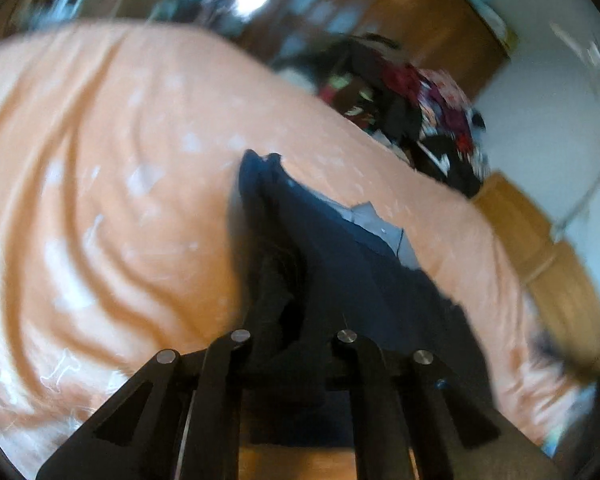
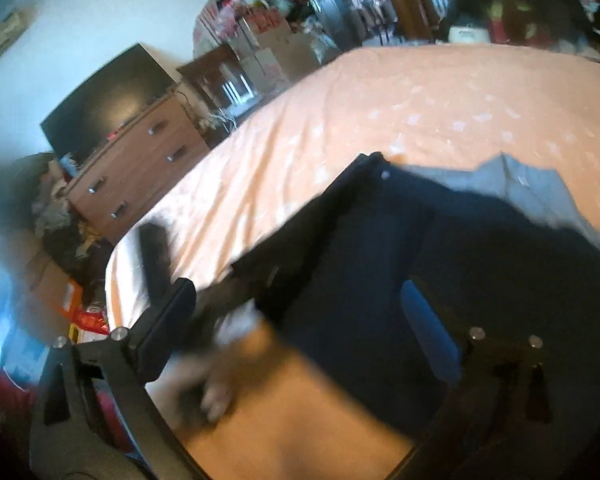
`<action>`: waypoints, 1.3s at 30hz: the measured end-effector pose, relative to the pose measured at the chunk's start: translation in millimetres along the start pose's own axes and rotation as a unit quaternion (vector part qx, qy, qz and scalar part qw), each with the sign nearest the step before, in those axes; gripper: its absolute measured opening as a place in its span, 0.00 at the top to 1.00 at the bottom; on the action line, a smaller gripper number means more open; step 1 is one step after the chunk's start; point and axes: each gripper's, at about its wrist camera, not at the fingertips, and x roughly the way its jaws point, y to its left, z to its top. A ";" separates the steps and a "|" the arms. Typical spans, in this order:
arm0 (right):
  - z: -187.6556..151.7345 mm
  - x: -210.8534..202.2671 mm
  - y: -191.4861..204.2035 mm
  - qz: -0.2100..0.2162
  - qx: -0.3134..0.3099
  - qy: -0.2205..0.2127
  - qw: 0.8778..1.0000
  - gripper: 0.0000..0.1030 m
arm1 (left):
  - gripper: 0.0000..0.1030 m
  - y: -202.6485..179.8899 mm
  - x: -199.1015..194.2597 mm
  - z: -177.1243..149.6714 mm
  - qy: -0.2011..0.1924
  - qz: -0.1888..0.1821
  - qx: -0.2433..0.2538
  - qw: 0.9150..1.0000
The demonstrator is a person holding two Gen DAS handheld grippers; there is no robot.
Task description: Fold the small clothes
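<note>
The left tool (image 1: 296, 320) pinches the dark garment (image 1: 340, 248) above the bed (image 1: 100, 160). Only the right view shows the right tool (image 2: 296, 308), spread wide and empty, with a dresser (image 2: 140, 168) to its left.

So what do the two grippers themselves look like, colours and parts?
Both are matte black linkage frames with round silver pivot pins. The left gripper shows four angular black bars with triangular cut-outs. The right gripper has a flat black rectangular finger pad and a blue finger pad. No cables or markings are visible.
</note>
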 end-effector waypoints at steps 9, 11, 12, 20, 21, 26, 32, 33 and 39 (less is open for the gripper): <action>81.4 159.0 -36.9 -0.015 0.006 0.122 0.992 0.02 | 0.90 -47.3 7.0 -7.2 0.011 0.022 0.097 0.995; 82.4 176.4 -48.2 -0.032 0.005 0.127 0.991 0.04 | 0.88 -51.1 11.7 -9.2 0.016 0.025 0.112 0.993; 82.1 184.0 -54.7 -0.026 0.011 0.128 0.991 0.08 | 0.88 -53.3 14.4 -9.6 0.019 0.027 0.119 0.992; 65.1 147.4 -88.2 0.053 0.071 0.074 0.993 0.90 | 0.87 -76.9 21.4 -9.9 0.024 0.007 0.149 0.989; 64.6 131.2 -90.8 0.057 0.074 0.057 0.994 0.90 | 0.87 -86.0 20.6 -9.6 0.020 -0.004 0.158 0.987; 53.4 44.2 -123.7 0.069 0.115 -0.034 0.990 0.92 | 0.87 -147.4 13.3 -9.2 0.009 -0.072 0.207 0.976; 2.9 -45.9 -192.8 0.037 0.171 -0.091 0.980 0.92 | 0.87 -235.5 40.9 -33.2 0.077 -0.186 0.258 0.945; -8.9 -60.2 -210.5 0.028 0.186 -0.096 0.977 0.92 | 0.87 -250.2 43.2 -40.8 0.086 -0.196 0.264 0.940; -48.0 -119.9 -252.7 0.018 0.211 -0.134 0.968 0.92 | 0.84 -322.8 68.4 -84.7 0.133 -0.246 0.283 0.918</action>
